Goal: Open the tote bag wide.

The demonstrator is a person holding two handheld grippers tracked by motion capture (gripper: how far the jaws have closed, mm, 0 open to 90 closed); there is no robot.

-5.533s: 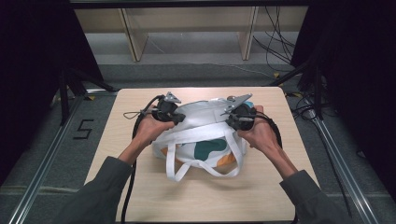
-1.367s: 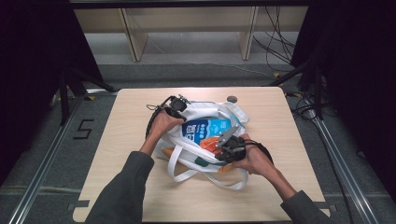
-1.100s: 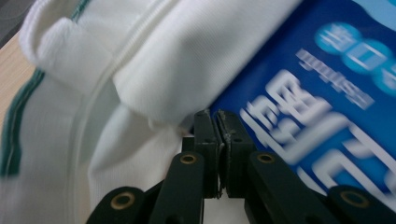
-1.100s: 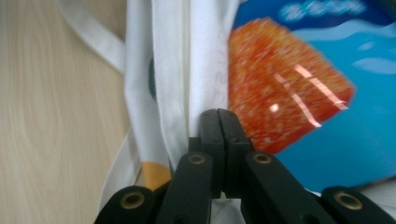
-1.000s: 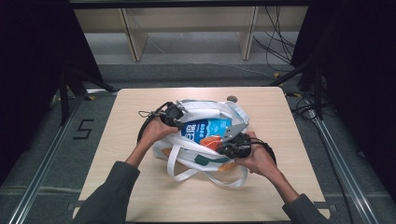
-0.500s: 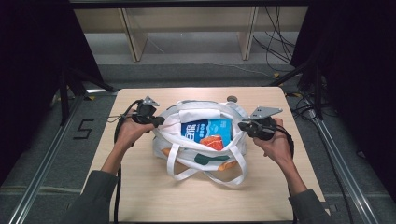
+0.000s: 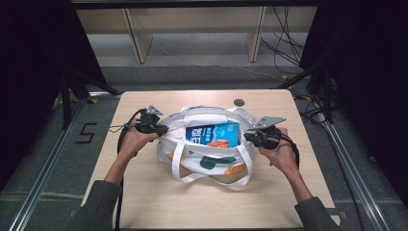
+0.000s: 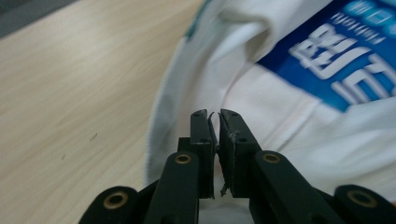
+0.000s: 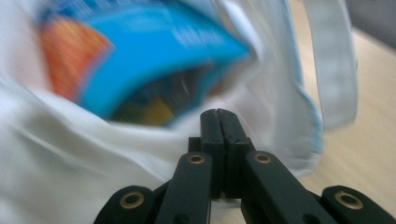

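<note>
Two grippers hold the white tote bag point(image 7: 207, 154) open at mid table point(image 7: 144, 202). Left gripper point(image 7: 161, 129) sits at bag's left rim, jaws w/ a thin gap, just been easing apart, fabric edge betw. them. Right gripper point(image 7: 248, 136) sits at bag's right rim, jaws pressed together on the cloth. Blue packet point(image 7: 213, 134) lies inside bag, betw. both grippers.

floor point(image 7: 57, 159): mark "5" point(image 7: 85, 133) | blue packet point(image 7: 211, 134): white characters, unreadable
</note>
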